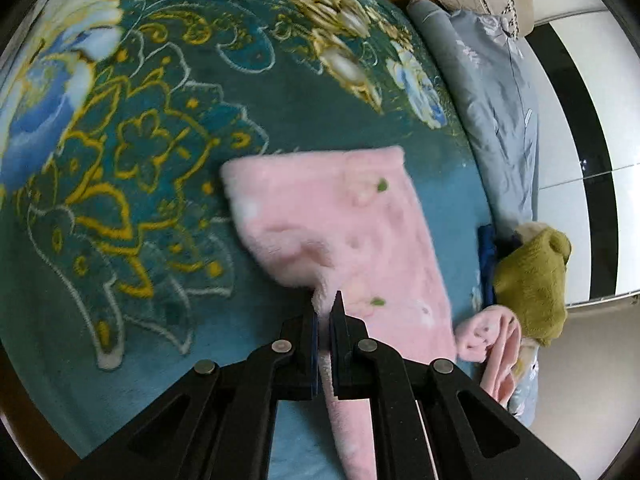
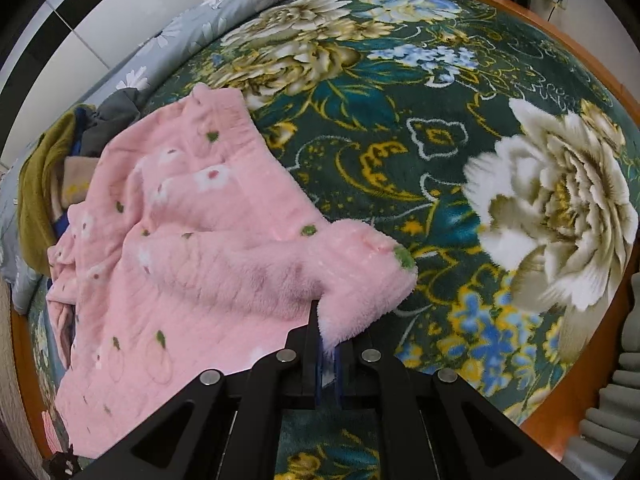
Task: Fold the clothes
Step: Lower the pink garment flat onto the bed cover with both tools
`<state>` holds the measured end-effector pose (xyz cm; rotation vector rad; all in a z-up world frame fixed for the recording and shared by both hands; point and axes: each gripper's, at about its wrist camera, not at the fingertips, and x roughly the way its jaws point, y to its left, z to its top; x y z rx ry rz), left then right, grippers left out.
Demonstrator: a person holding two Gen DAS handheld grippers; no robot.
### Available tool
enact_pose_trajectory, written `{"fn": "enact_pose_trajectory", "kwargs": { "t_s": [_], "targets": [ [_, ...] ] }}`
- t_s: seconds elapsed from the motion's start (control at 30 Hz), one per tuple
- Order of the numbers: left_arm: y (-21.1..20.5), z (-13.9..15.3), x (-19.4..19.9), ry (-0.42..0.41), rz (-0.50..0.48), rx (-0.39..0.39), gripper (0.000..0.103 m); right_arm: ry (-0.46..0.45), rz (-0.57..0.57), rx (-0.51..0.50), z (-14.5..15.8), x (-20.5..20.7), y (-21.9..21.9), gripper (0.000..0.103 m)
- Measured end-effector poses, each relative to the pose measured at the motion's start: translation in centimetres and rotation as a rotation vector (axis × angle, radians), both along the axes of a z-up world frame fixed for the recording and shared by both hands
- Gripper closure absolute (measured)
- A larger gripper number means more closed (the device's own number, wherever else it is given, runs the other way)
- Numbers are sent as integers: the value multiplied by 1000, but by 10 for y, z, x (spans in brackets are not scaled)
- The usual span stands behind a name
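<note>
A pink fleece garment (image 1: 344,220) with small flower and green leaf prints lies on a teal floral blanket (image 1: 140,140). My left gripper (image 1: 325,300) is shut on an edge of it, with the pink cloth pinched between the two black fingers and hanging down past them. In the right wrist view the same pink garment (image 2: 180,220) spreads to the left, partly doubled over. My right gripper (image 2: 326,320) is shut on a fluffy corner of it and holds that corner lifted above the blanket (image 2: 440,140).
A heap of other clothes, olive green (image 1: 532,280) and dark blue, lies at the blanket's edge, and shows at far left in the right wrist view (image 2: 36,200). A grey-blue flowered duvet (image 1: 492,92) lies along that side. The wooden bed rim (image 2: 560,40) borders the blanket.
</note>
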<state>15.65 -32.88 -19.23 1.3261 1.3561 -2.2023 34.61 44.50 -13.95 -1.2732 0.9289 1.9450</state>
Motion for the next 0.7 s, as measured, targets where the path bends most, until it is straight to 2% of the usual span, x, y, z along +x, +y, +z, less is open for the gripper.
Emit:
{"fn": "enact_pose_trajectory", "kwargs": {
  "t_s": [0.2, 0.4, 0.43, 0.5, 0.53, 0.57, 0.7],
  "targets": [
    [4, 20, 0, 9, -65, -73, 98, -13, 5, 20, 6, -3, -2, 99],
    [-25, 38, 14, 34, -24, -111, 97, -32, 5, 29, 5, -4, -2, 99],
    [-27, 36, 13, 27, -24, -109, 94, -35, 3, 29, 4, -4, -1, 99],
    [-32, 33, 10, 12, -23, -106, 79, -36, -1, 28, 4, -3, 0, 99],
    [-34, 31, 8, 5, -23, -102, 66, -36, -3, 27, 4, -3, 0, 99],
    [-35, 25, 3, -5, -25, -80, 63, -36, -5, 26, 3, -3, 0, 99],
    [-44, 4, -11, -87, 26, -36, 65, -39, -1, 29, 5, -4, 0, 99]
  ]
}}
